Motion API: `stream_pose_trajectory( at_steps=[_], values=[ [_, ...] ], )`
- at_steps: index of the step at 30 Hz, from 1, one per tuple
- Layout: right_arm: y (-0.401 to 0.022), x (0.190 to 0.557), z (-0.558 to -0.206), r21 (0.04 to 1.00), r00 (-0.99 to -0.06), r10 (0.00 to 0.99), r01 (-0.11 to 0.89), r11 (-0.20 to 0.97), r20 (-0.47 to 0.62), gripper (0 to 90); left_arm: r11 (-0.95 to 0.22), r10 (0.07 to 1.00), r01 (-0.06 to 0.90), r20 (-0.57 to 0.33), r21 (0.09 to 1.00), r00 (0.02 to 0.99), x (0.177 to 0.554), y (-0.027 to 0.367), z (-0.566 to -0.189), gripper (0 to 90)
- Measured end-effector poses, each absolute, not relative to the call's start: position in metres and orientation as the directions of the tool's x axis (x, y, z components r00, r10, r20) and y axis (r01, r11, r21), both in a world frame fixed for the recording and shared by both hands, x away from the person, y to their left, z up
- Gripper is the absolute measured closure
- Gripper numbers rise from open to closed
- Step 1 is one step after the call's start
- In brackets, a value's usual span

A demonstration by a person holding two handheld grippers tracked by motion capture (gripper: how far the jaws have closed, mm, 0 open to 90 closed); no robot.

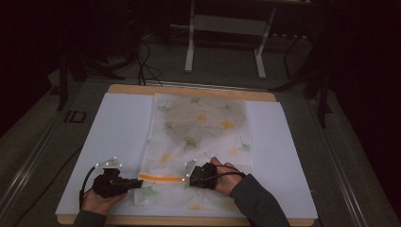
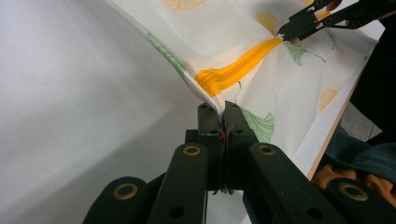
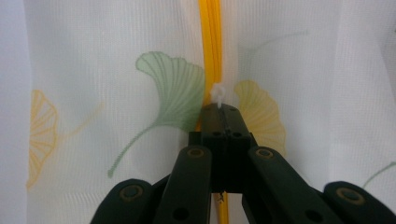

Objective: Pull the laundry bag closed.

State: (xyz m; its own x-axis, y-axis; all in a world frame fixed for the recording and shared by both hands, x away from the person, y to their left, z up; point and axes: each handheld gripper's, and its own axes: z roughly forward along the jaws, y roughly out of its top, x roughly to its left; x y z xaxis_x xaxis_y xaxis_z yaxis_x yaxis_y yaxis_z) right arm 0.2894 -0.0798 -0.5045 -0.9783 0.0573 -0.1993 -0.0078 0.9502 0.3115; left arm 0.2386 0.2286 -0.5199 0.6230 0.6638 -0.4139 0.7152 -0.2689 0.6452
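Observation:
A white mesh bag printed with green and yellow ginkgo leaves lies flat on the white sheet. An orange zipper runs across its near end. My left gripper is shut on the bag's edge at the left end of the zipper, the fabric pinched between its tips. At the zipper's other end my right gripper is shut on the small white zipper pull. The right gripper view looks along the orange zipper, with the jaw tips closed together. The right gripper also appears far off in the left gripper view.
The white sheet covers a wooden tabletop whose near edge is close to both hands. Beyond the table a white metal frame stands on a grey floor with cables. The surroundings are dark.

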Motion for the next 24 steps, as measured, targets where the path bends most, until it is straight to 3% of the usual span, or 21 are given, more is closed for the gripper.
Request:
stream_pose_trajectory(
  at_steps=[24],
  values=[
    [-0.105, 0.288, -0.506, 0.304, -0.974, 0.096, 0.029, 0.952, -0.207, 90.0, -0.268, 0.665, 0.715, -0.413, 0.645, 0.622, 0.239, 0.23, -0.52, 88.9]
  ],
)
